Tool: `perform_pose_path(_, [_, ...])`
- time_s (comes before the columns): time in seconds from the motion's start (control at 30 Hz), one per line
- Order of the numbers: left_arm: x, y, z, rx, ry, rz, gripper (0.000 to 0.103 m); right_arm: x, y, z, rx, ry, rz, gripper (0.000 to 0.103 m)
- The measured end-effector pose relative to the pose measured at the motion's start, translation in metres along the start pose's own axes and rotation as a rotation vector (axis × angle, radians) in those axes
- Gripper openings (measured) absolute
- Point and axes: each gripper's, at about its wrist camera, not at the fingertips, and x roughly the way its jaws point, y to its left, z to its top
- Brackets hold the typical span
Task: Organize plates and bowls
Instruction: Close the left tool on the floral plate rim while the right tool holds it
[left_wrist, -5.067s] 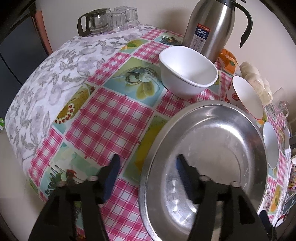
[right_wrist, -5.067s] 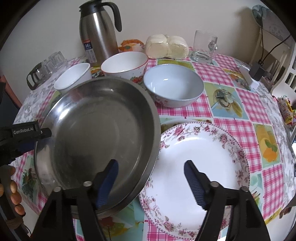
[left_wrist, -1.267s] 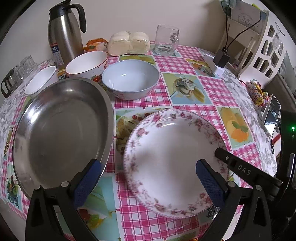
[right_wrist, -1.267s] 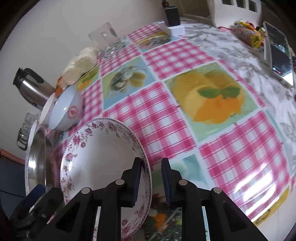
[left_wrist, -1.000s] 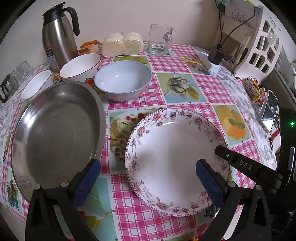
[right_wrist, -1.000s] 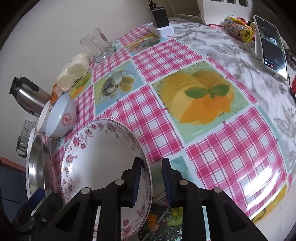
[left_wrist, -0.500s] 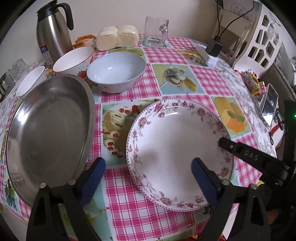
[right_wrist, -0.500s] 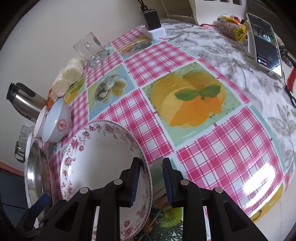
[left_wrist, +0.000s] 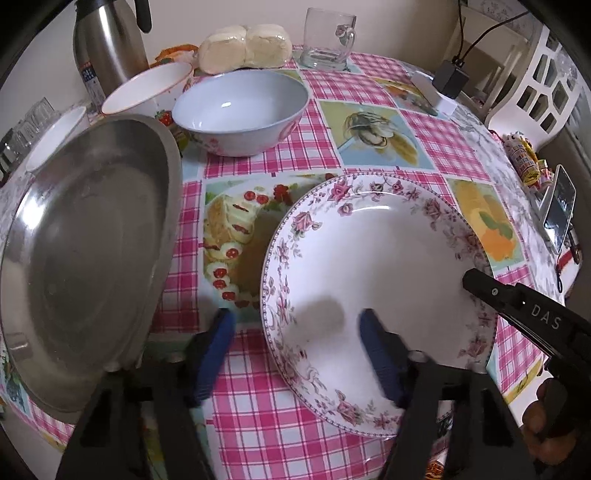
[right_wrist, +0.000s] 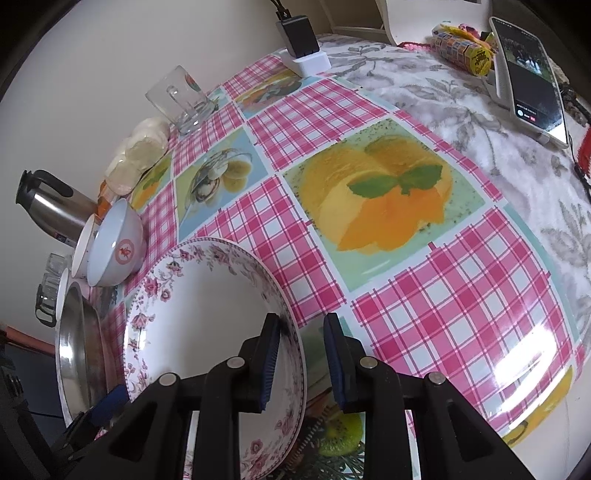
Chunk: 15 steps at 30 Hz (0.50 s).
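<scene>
A white floral plate (left_wrist: 373, 273) is lifted and tilted above the table; my right gripper (right_wrist: 301, 350) is shut on its near right rim, and it shows in the right wrist view (right_wrist: 207, 317). My left gripper (left_wrist: 295, 350) is open, its blue fingers straddling the plate's left rim. A large steel plate (left_wrist: 81, 251) lies to the left. A pale blue bowl (left_wrist: 240, 110), a red-rimmed bowl (left_wrist: 147, 90) and a small white bowl (left_wrist: 55, 136) stand behind.
A steel thermos (left_wrist: 107, 48), wrapped buns (left_wrist: 245, 51) and a glass mug (left_wrist: 327, 38) line the back. A charger (left_wrist: 443, 86), snacks and a phone (left_wrist: 559, 210) lie at the right. Small glasses (left_wrist: 22, 125) sit far left.
My left gripper has narrowed and moved in over the floral plate's left rim. The floral plate, held by my right gripper, has risen and tilted.
</scene>
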Motion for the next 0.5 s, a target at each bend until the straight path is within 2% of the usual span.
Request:
perform_pose_path(0.13, [0.008, 0.0, -0.001, -0.007, 0.021, -0.011, 0.055, 0.002, 0.001, 0.0, 0.002, -0.005, 0.005, 0.027])
perform_pose_path(0.27, [0.009, 0.006, 0.001, -0.041, 0.009, -0.041, 0.048, 0.002, -0.001, 0.001, 0.011, -0.01, 0.028, 0.027])
perform_pose_path(0.37, [0.009, 0.01, 0.001, -0.054, -0.001, -0.047, 0.048, 0.004, -0.002, 0.0, 0.017, -0.016, 0.057, 0.027])
perform_pose_path(0.5, [0.008, 0.015, 0.001, -0.071, -0.009, -0.046, 0.048, 0.005, -0.002, 0.0, 0.022, -0.021, 0.068, 0.022])
